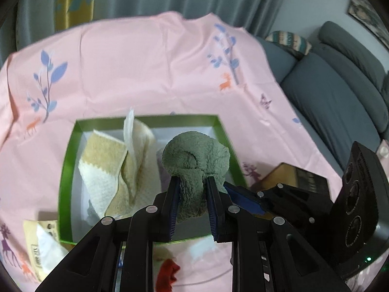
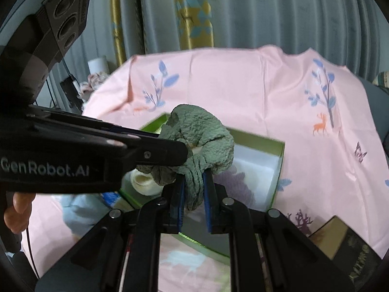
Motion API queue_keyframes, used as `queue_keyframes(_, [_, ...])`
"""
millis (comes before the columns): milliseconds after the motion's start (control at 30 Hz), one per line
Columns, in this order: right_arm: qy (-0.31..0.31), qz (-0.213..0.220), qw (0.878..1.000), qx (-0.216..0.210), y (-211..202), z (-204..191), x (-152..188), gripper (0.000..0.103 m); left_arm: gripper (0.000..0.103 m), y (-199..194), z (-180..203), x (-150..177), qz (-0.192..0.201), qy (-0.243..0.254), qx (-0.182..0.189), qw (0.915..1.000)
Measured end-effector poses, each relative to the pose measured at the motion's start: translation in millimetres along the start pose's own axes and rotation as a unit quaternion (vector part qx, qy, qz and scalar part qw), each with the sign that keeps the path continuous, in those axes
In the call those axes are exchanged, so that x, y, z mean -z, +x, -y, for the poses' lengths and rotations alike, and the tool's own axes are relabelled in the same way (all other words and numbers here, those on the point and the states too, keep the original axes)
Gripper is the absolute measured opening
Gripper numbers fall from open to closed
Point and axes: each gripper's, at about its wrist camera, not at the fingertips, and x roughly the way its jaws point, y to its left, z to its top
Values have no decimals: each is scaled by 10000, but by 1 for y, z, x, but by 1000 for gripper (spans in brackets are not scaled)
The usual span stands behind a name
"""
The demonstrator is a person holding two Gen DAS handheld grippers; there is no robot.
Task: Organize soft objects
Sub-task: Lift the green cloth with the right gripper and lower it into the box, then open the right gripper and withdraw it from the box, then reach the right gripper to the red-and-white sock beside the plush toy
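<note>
Both grippers, left gripper (image 1: 192, 189) and right gripper (image 2: 194, 185), are pinching the fluffy grey-green fleece cloth (image 1: 197, 155) in their jaws above the green-rimmed box (image 1: 65, 170); it's looking light, floppy, best gripped at bunched folds.

green box (image 1: 65, 170) crowded left by beige towel (image 1: 107, 168), right half open

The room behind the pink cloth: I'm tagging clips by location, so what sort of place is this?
Probably a home living room: a grey sofa with a patterned cushion, and long grey curtains behind the cloth-covered table.
</note>
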Motion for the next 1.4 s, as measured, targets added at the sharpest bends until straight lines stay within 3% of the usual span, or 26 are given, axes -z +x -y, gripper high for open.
queue_keyframes(400, [145, -1031, 9945, 147, 64, 5, -1, 18, 22, 53, -42, 1, -536, -566, -133, 9969])
queue_keyframes(533, [323, -1200, 9920, 201, 70, 10, 2, 32, 23, 59, -52, 2, -686, -795, -40, 9945])
queue_keyframes(633, [378, -1163, 9922, 237, 61, 13, 6, 39, 48, 55, -58, 4, -723, -980, -34, 9925])
queue_keyframes(700, [381, -1053, 9933, 292, 48, 14, 7, 42, 70, 45, -61, 7, -636, -1101, -12, 9919])
queue_keyframes(767, [351, -827, 9952, 386, 27, 13, 10, 49, 80, 36, -61, 7, -532, -1137, -65, 9921])
queue_keyframes(833, [329, -580, 9971, 372, 2, 12, 16, 56, 81, 19, -60, 12, -414, -1157, -21, 9924])
queue_keyframes(900, [313, -349, 9985, 277, -23, 10, 24, 64, 83, -4, -61, 21, -228, -1248, 90, 9919])
queue_keyframes(1033, [173, -109, 9997, -162, -53, 4, 46, 69, 88, -38, -63, 45, 82, -1284, 229, 9914])
queue_keyframes(1200, [323, -296, 9965, -707, -49, -9, 72, 69, 89, -69, -69, 87, 374, -1449, 191, 9886])
queue_keyframes(1400, [834, -589, 9877, -1186, -30, -29, 101, 69, 89, -85, -88, 147, 418, -2073, 433, 9764])
